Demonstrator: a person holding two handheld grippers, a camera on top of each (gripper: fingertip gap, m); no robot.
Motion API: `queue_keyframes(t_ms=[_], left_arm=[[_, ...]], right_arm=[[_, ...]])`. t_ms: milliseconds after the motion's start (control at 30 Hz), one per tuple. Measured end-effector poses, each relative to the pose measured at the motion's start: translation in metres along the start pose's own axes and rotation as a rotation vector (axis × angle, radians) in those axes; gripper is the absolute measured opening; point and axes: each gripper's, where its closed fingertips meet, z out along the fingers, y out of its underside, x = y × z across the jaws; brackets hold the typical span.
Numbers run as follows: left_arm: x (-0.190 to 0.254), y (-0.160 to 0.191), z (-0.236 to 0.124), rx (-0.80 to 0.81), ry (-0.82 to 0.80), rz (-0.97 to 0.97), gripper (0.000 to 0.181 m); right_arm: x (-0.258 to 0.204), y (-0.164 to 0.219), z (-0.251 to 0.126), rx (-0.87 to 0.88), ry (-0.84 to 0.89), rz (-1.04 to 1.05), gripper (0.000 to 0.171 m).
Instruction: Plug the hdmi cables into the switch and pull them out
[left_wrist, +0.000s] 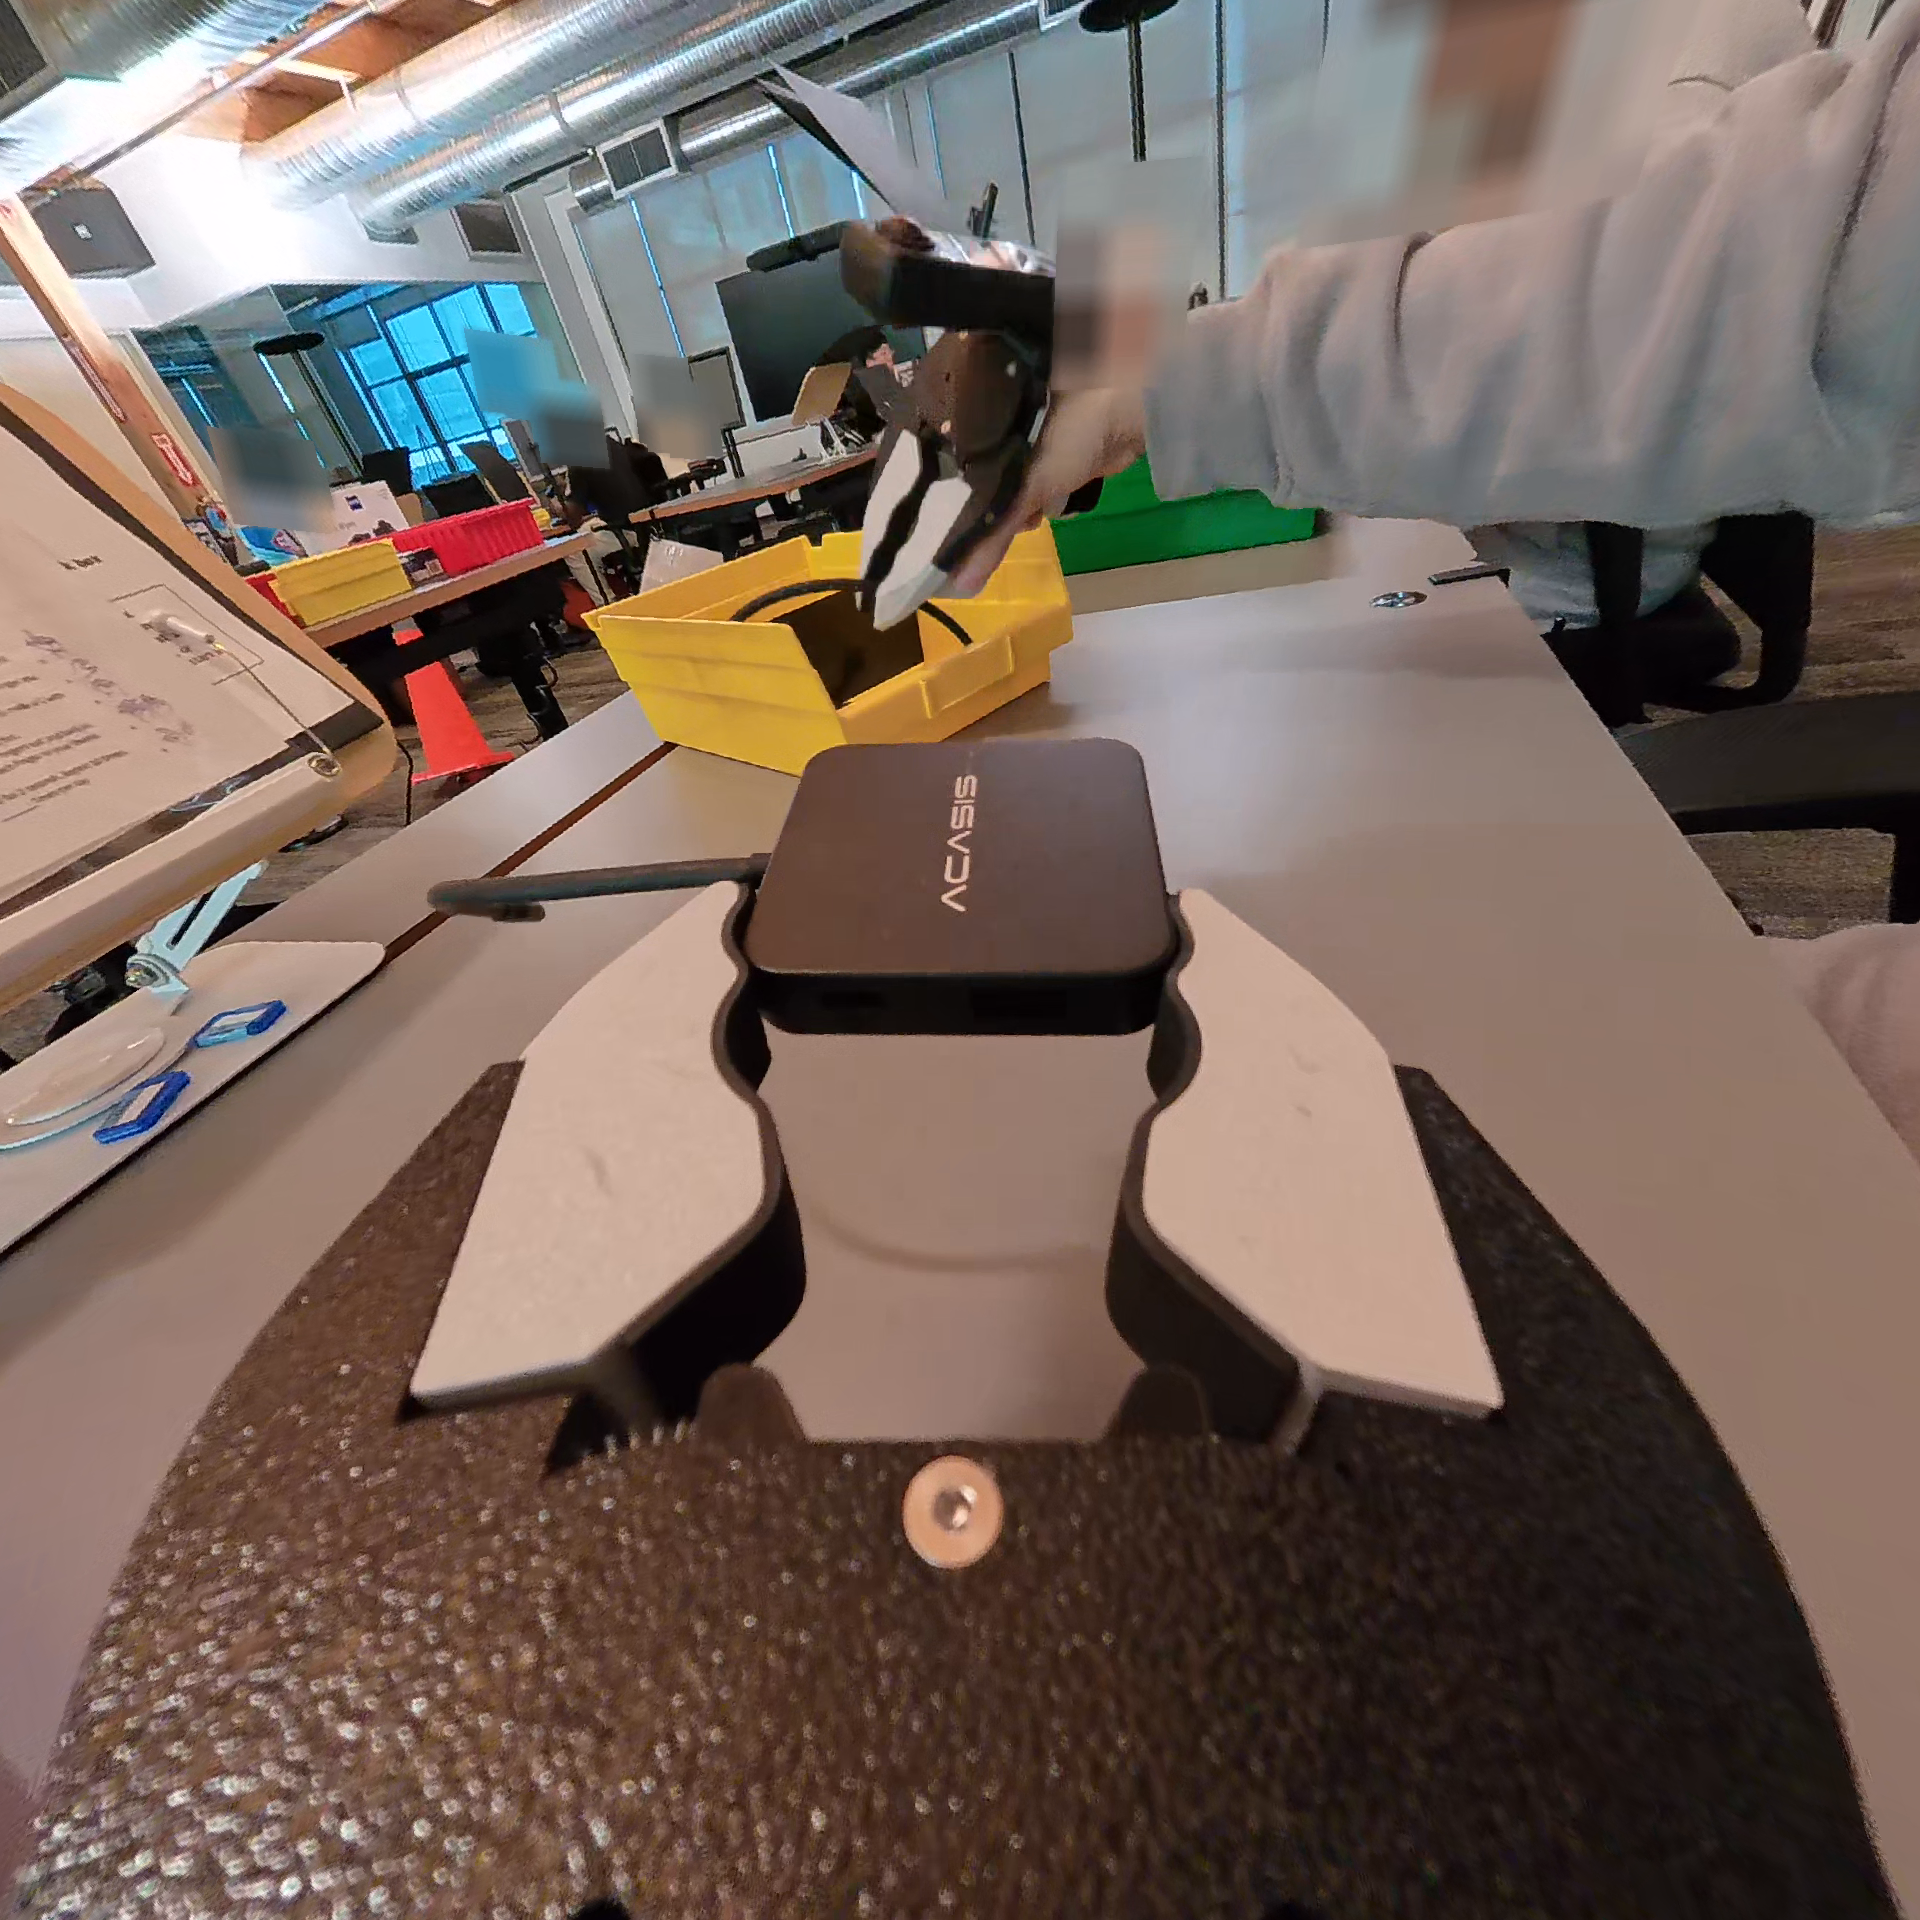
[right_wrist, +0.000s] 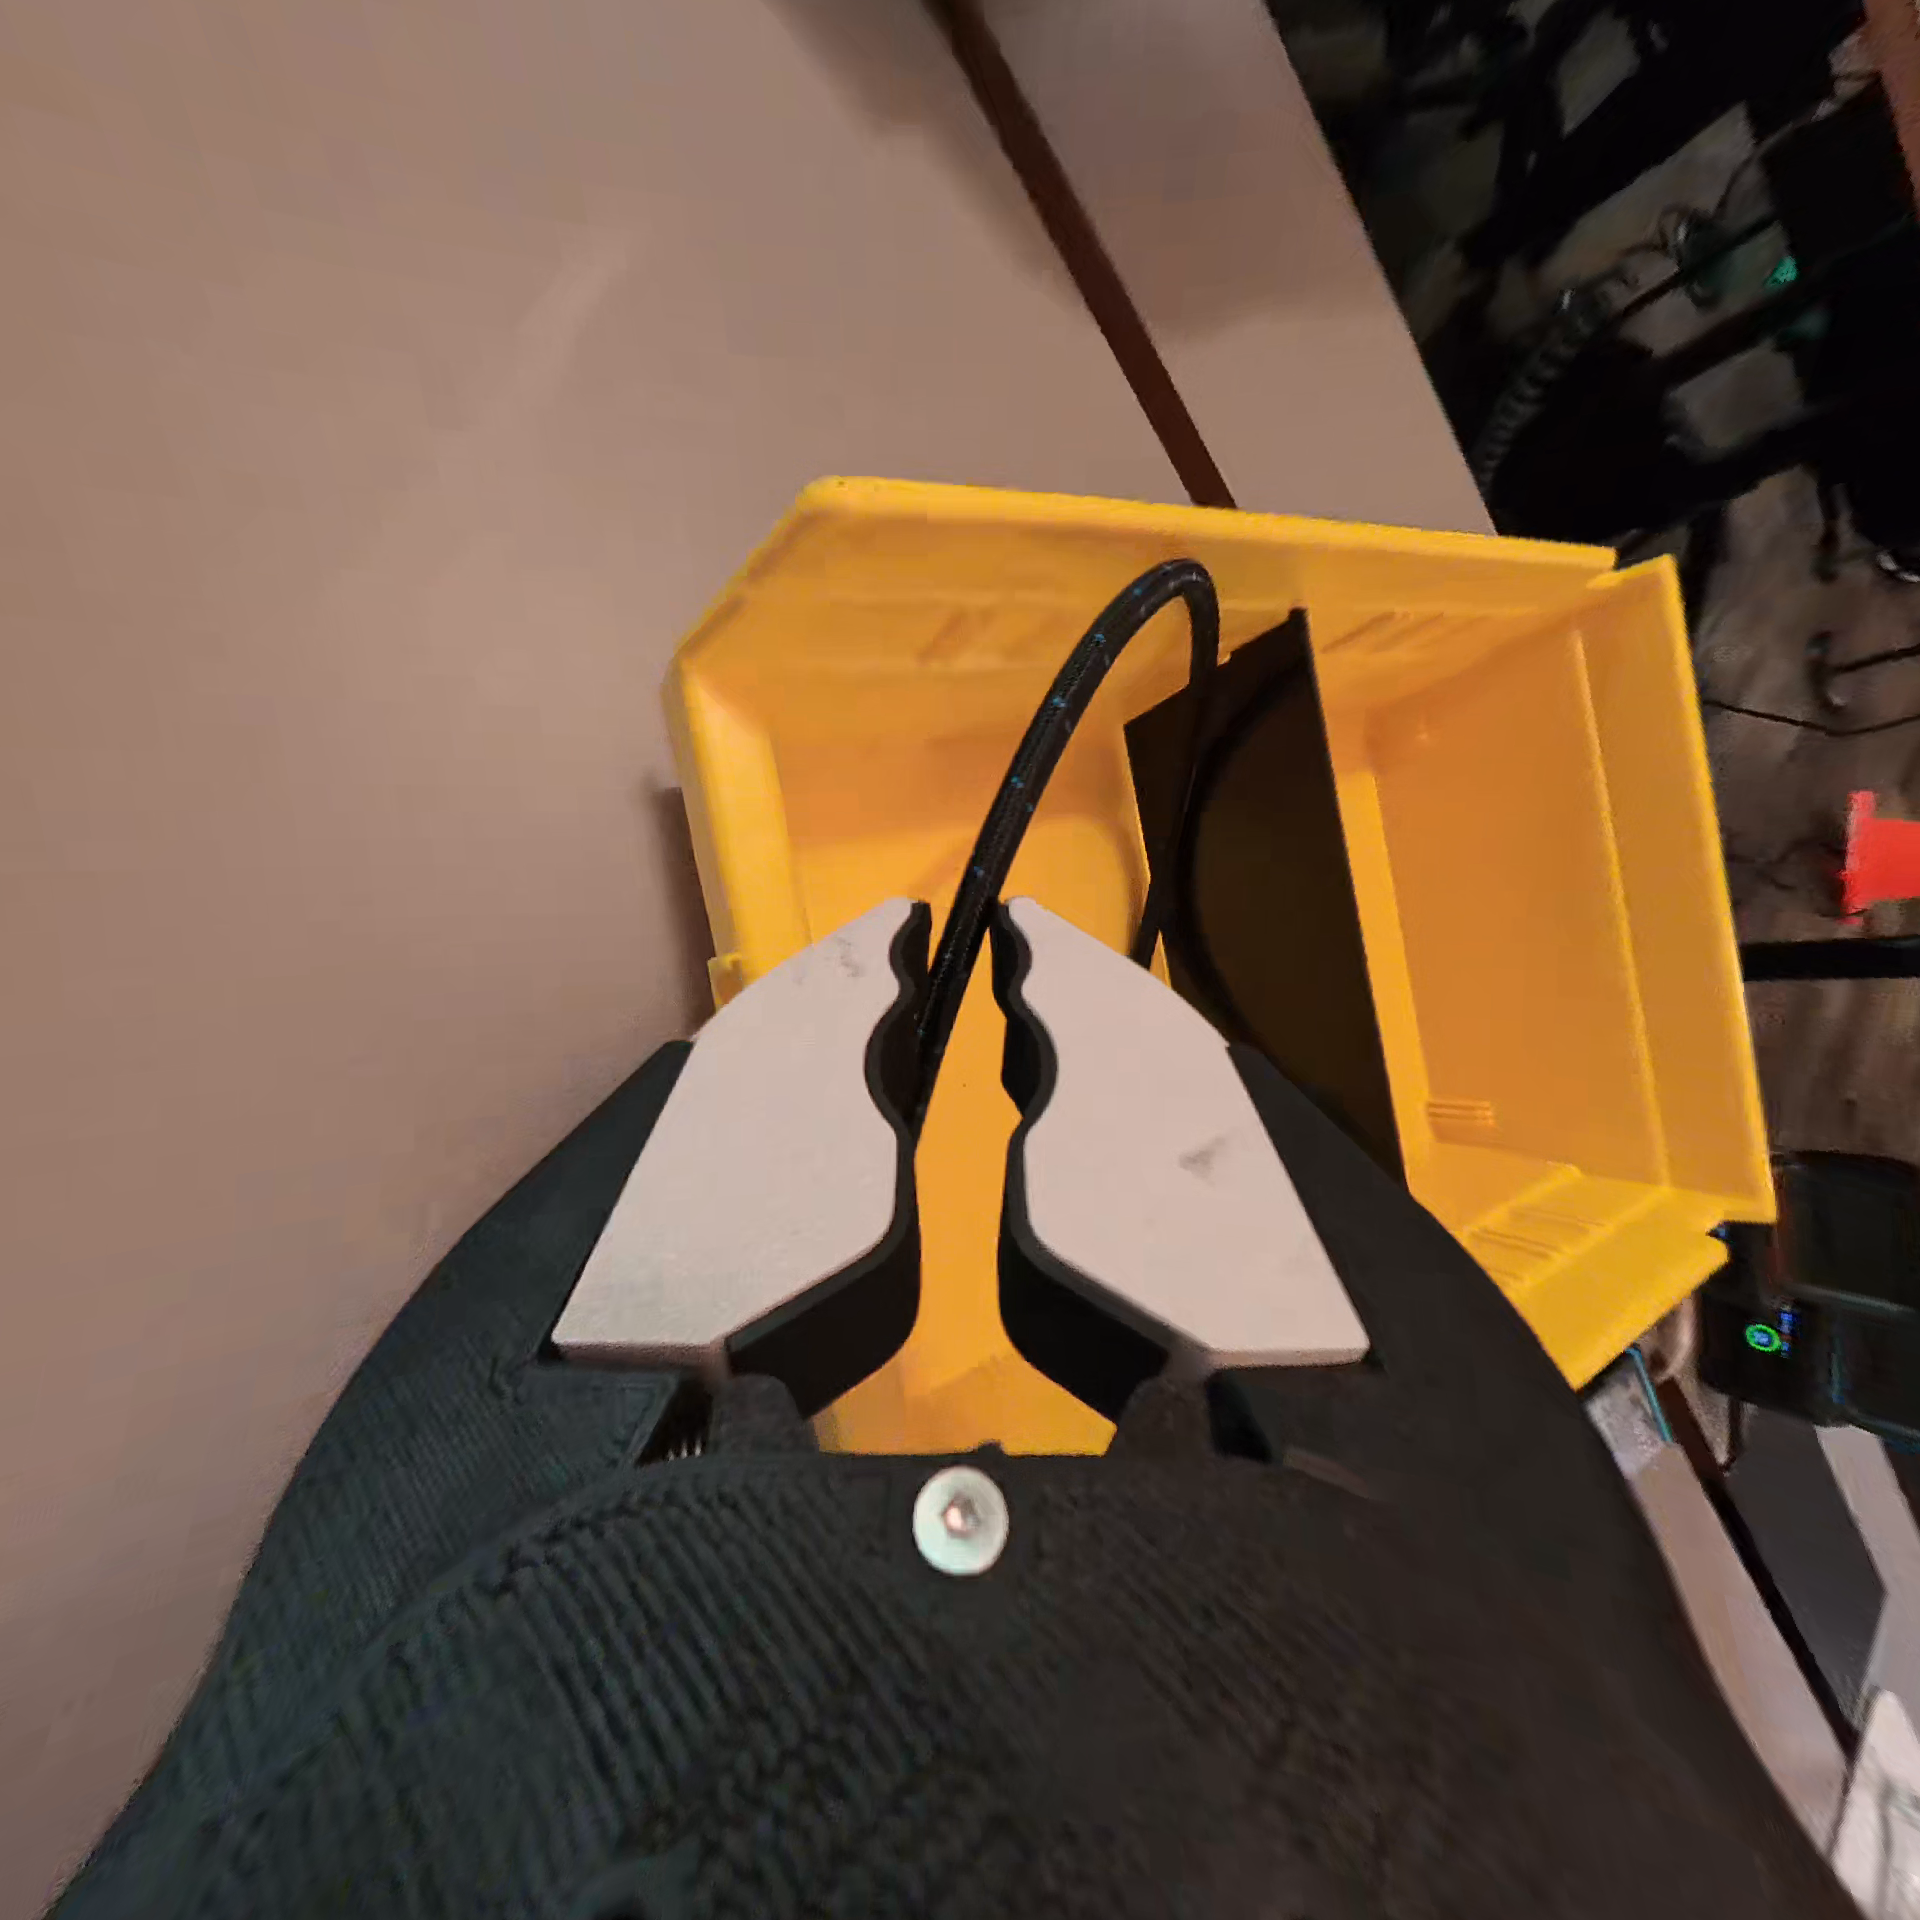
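The black switch (left_wrist: 956, 852) lies flat on the grey table (left_wrist: 1403, 831), with its own short cable (left_wrist: 592, 885) running off to the left. My left gripper (left_wrist: 961, 935) is shut on the switch, one fingertip on each side near its front edge. My right gripper (right_wrist: 961, 914) hangs over the yellow bin (right_wrist: 1507, 831). Its jaws stand a narrow gap apart, and a black braided HDMI cable (right_wrist: 1049, 727) arches up out of the bin and passes between them without being pinched. From the left wrist view the right gripper (left_wrist: 894, 613) points down into the yellow bin (left_wrist: 727, 675).
A black sheet-like item (right_wrist: 1268, 883) also lies in the bin. A tilted stand holding a paper sheet (left_wrist: 125, 675) is at the left, with blue cards (left_wrist: 239, 1023) on its base. A green bin (left_wrist: 1174, 520) sits behind. A person's grey sleeve (left_wrist: 1507, 364) reaches across the upper right.
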Motion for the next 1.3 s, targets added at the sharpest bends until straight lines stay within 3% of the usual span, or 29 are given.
queue_keyframes(t_ms=[67,200,267,367,467,533,633,700,800,833,867,967,1067,1167,1300], left_arm=[[0.002,0.001,0.002,-0.006,0.006,0.004,0.072],[0.004,0.006,0.004,-0.034,0.005,0.015,0.072],[0.002,0.006,0.002,-0.031,-0.005,0.016,0.072],[-0.001,-0.001,0.000,0.002,-0.020,0.023,0.072],[-0.001,-0.010,0.002,0.032,-0.052,0.082,0.072],[0.003,-0.017,0.007,0.046,-0.058,0.126,0.072],[0.014,-0.024,0.014,0.063,-0.035,0.166,0.072],[0.019,-0.024,0.018,0.066,-0.026,0.189,0.072],[0.022,-0.019,0.023,0.035,-0.035,0.255,0.072],[0.021,-0.016,0.024,0.018,-0.048,0.280,0.072],[0.020,-0.016,0.025,0.009,-0.060,0.302,0.072],[0.017,-0.009,0.028,-0.042,-0.086,0.337,0.072],[0.016,-0.010,0.031,-0.018,-0.127,0.289,0.078],[0.008,-0.022,0.022,0.062,-0.156,0.196,0.081],[-0.014,-0.021,0.007,0.071,-0.231,0.106,0.071]], right_arm=[[-0.004,0.003,0.008,-0.014,0.018,-0.012,0.011],[-0.006,0.006,0.014,-0.080,0.034,0.033,0.044],[-0.001,-0.012,-0.001,-0.021,0.072,0.094,0.062],[-0.017,-0.067,-0.038,0.205,0.048,0.245,0.088],[-0.111,-0.136,-0.065,0.412,-0.375,0.398,0.096],[-0.189,-0.165,-0.081,0.386,-0.786,0.518,0.102],[-0.260,-0.194,-0.097,0.342,-1.159,0.650,0.088],[-0.283,-0.209,-0.099,0.323,-1.266,0.714,0.087],[-0.297,-0.222,-0.094,0.297,-1.306,0.747,0.071],[-0.297,-0.225,-0.092,0.300,-1.306,0.765,0.056],[-0.297,-0.226,-0.093,0.307,-1.334,0.755,0.015],[-0.297,-0.222,-0.088,0.292,-1.327,0.708,0.014],[-0.284,-0.213,-0.084,0.297,-1.195,0.555,0.014],[-0.222,-0.202,-0.078,0.333,-0.890,0.414,0.014],[-0.067,-0.155,-0.069,0.267,-0.252,0.209,0.013]])
